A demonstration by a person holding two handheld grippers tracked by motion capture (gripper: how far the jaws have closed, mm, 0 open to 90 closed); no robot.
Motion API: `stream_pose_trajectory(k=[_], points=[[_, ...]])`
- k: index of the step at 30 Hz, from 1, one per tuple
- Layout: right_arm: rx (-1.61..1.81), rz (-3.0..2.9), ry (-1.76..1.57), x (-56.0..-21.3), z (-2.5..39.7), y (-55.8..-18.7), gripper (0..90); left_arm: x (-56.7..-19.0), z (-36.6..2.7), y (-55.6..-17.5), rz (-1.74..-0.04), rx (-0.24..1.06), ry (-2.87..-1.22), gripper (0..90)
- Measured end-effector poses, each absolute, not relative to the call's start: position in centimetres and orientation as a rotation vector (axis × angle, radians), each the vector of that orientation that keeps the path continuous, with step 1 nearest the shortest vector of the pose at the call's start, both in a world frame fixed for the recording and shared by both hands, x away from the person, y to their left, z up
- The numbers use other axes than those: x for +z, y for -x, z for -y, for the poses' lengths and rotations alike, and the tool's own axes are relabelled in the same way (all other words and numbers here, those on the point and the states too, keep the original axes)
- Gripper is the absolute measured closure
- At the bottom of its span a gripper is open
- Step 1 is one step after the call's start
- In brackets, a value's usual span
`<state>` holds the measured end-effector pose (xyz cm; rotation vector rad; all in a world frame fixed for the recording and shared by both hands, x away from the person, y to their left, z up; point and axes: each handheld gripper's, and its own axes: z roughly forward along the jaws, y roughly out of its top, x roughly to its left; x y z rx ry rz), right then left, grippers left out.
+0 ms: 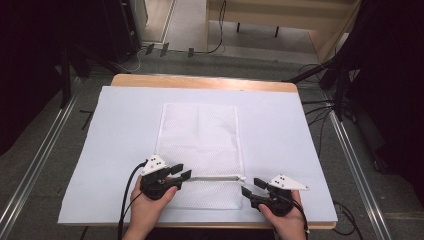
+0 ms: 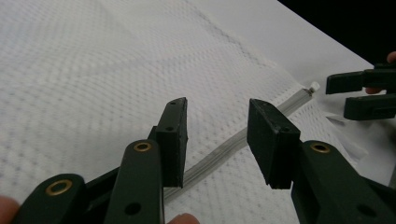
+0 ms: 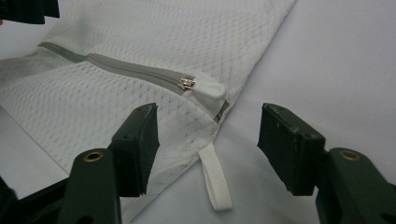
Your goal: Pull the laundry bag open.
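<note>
White-covered counter (image 1: 125, 130) carries a mesh laundry bag (image 1: 200, 145) at frame center, its grey zipper (image 1: 212, 177) running between the left claw (image 1: 183, 171) and right claw (image 1: 248, 186), both jaws apart, gripping nothing.

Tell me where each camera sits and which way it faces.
High view: above the person's side, looking forward and down on the white mesh laundry bag; both hands show, left tool, right tool.
Left gripper view: rides the left tool, looking along the grey zipper; fingertips show below.
Right gripper view: rides the right tool, facing the white zipper pull.
All views share the zipper.
</note>
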<state>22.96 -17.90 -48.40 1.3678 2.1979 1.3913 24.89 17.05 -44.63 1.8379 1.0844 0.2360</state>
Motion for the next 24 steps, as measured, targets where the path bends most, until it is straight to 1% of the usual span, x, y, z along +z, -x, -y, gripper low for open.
stream_pose_trajectory(k=[4, 5, 11, 18, 22, 24], points=[[1.367, -2.203, -1.364, -48.5, 17.2, -23.2, 39.5, -44.8, -16.1, -25.1, -1.065, 0.222, -1.855, 60.1], [1.345, -2.208, -1.349, -48.6, 16.7, -23.4, 42.1, -44.9, -15.6, -25.1, -1.051, 0.218, -1.865, 60.5], [1.303, -2.255, -1.323, -48.8, 15.6, -23.6, 45.3, -45.2, -14.9, -25.0, -1.031, 0.201, -1.895, 61.1], [1.171, -2.196, -1.285, -49.1, 14.8, -23.1, 67.2, -45.3, -14.3, -24.9, -1.02, 0.184, -1.902, 61.0], [1.139, -2.179, -1.291, -49.0, 14.8, -23.1, 75.6, -45.3, -13.6, -24.9, -1.002, 0.178, -1.91, 61.0], [1.137, -2.179, -1.294, -49.0, 14.8, -23.1, 76.7, -45.2, -13.4, -24.9, -0.997, 0.166, -1.914, 61.0]])
